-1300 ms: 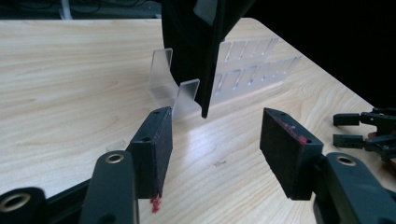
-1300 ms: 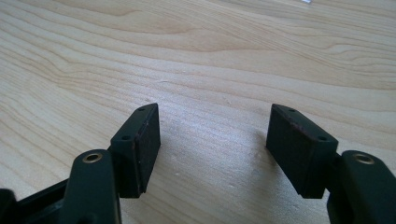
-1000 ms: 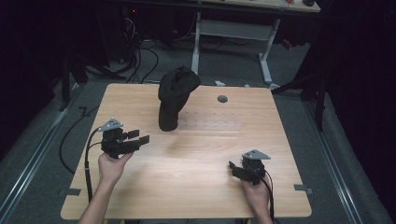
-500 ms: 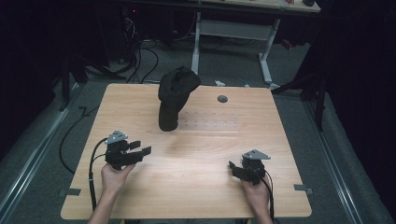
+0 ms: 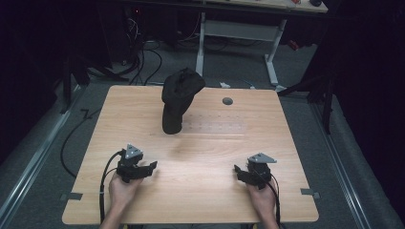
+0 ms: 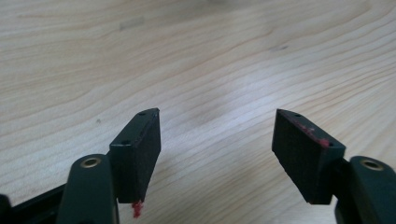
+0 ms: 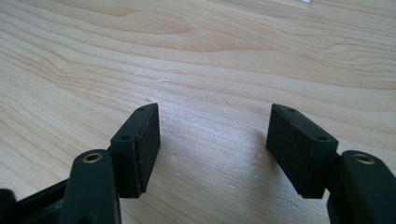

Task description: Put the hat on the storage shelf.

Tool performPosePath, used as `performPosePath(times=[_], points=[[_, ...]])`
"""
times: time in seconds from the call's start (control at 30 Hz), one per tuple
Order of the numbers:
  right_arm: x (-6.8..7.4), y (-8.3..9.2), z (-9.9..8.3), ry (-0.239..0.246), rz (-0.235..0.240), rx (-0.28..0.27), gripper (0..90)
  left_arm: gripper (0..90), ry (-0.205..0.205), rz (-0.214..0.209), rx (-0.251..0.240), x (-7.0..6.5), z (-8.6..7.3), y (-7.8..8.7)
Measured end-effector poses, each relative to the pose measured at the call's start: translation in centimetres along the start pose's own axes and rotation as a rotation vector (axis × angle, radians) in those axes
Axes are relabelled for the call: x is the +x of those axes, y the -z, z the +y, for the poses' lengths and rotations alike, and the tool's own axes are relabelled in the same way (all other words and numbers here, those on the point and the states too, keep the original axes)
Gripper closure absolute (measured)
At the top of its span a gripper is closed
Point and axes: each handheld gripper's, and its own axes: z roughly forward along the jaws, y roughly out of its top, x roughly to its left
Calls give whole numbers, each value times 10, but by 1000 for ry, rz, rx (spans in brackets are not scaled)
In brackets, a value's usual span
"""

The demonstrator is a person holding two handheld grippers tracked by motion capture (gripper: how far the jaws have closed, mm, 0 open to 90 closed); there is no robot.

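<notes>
A dark, cap-like cloth object stands upright on the far middle of the wooden table. My left gripper rests low near the front left, held by a hand, well short of that object. Its jaws have just been opening and stand wide apart with nothing between them; its pads carry red smears. My right gripper sits near the front right, also open over bare wood.
A round grey grommet is set into the table at the back right of the dark object. Cables lie on the floor behind the table, and a white desk frame stands farther back.
The left gripper has sunk and come back toward the near edge, and its jaws have spread wider. The right gripper has kept still.
</notes>
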Motion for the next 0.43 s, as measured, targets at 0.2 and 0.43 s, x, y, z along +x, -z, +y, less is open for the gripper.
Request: performPosePath(times=[0.2,0.43], points=[[0,0,0,0,0,0,351,283,-21,64,-13,-4,-9,-6],[0,0,0,1,0,0,351,278,-18,61,-12,-4,-10,-6]])
